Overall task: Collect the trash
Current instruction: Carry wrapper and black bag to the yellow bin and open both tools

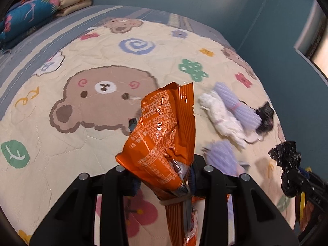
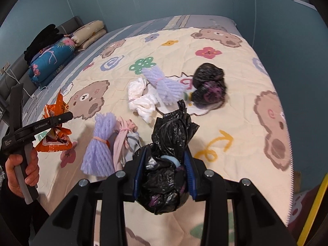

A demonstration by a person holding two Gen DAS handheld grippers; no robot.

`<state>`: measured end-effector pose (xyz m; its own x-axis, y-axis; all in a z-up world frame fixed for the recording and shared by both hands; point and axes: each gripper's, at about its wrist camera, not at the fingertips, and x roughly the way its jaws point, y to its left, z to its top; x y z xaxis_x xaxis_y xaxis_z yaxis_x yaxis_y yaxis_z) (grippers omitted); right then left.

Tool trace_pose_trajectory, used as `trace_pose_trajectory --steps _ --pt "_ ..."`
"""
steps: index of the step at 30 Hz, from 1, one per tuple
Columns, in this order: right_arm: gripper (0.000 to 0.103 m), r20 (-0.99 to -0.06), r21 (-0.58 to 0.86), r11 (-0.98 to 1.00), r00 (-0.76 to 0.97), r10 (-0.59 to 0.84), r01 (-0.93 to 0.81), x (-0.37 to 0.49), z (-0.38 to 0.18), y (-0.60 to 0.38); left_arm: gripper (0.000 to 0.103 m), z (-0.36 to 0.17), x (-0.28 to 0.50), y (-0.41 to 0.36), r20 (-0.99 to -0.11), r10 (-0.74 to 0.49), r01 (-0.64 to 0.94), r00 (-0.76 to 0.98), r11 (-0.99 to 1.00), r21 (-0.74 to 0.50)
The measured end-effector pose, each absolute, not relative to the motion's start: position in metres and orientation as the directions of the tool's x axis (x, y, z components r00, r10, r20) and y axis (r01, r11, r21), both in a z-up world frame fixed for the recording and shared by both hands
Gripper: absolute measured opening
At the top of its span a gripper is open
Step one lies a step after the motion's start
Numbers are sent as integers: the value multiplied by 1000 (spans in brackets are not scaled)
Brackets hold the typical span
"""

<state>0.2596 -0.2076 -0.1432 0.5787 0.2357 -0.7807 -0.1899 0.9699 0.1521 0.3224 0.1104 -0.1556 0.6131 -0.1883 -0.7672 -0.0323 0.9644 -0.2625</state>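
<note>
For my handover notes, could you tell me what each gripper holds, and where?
Left gripper: crumpled orange foil wrapper, by its banded lower end. Right gripper: knotted black plastic bag, around its middle.

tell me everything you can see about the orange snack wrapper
The orange snack wrapper is a crumpled, glossy foil-like packet printed with small white text, its silver lining showing at a torn fold. It is bunched and bound low down by a pale rubber band. The left tongs are shut on it, holding it clear of the bear-print quilt with its open end fanning upward. From the right wrist view it sticks out either side of the tongs' arm.
</note>
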Motion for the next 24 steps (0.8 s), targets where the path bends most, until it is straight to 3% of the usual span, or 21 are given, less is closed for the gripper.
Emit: trace_pose_trajectory --steps 13,24 --pt "33 -753 121 990 643 140 -74 206 -101 -284 34 -113 303 -3 -756 -307 197 578 952 -235" --pt "33 -688 110 985 726 -19 130 148 -55 -383 34 -76 287 -138 -719 -448 426 531 875 -231"
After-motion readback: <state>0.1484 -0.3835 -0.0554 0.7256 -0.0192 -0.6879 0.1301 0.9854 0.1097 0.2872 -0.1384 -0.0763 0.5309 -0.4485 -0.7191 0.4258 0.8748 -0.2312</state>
